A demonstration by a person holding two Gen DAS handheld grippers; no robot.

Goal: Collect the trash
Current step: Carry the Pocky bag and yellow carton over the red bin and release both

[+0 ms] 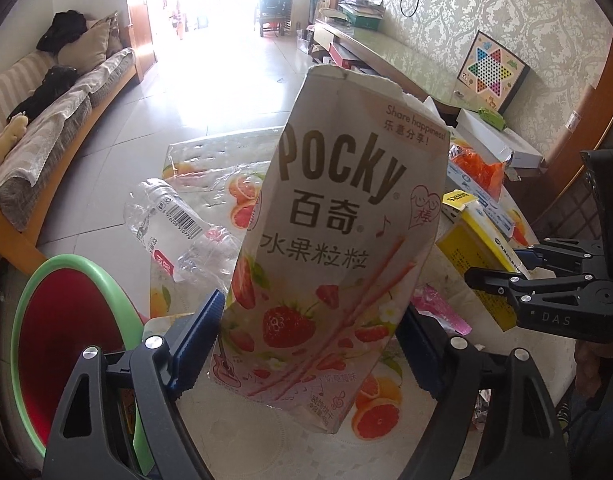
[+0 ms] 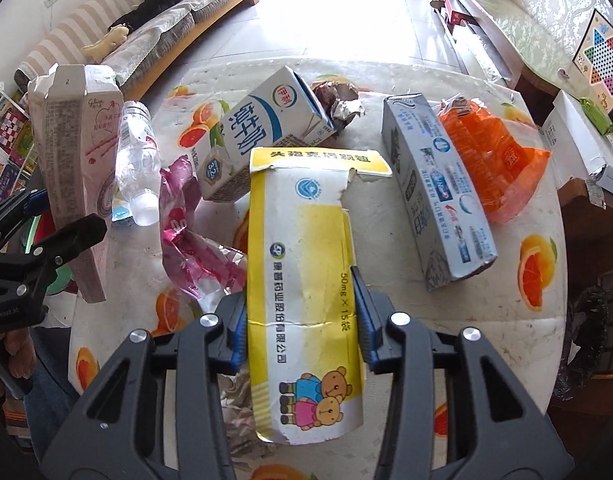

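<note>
A: Left hand-held gripper (image 1: 310, 340) is clamping the pale pink Pocky cardboard box with strawberry print (image 1: 338, 216). Blue pads are pressing on both narrow sides. The box is standing tilted, torn top end up, lifted clear of the round counter with the citrus-print cover (image 1: 234, 440).

B: Right hand-held gripper (image 2: 302, 312)?

A: It is gripping the yellow-and-white flattened cardboard medicine box with two cartoon bears (image 2: 306, 272). Pads are touching both long edges. No earlier frame here, so only the hold itself is being noted. I cannot tell whether that box is lying on the counter or raised off it.

B: Other trash on the counter?

A: In the right wrist view, a clear crushed plastic bottle (image 2: 136, 160) is lying near the left edge, just beside a crumpled pink foil wrapper (image 2: 186, 232). A white-and-blue milk carton (image 2: 262, 132) is lying on its side behind the yellow box, with a crumpled brown-and-silver wrapper (image 2: 338, 100) at its open end. A grey-blue toothpaste box (image 2: 434, 188) is lying to the right, touching an orange plastic bag (image 2: 494, 160).

B: Receptacle?

A: A green-rimmed bin with a red liner (image 1: 70, 340) is sitting below the counter edge, left of the Pocky box in the left wrist view.
</note>
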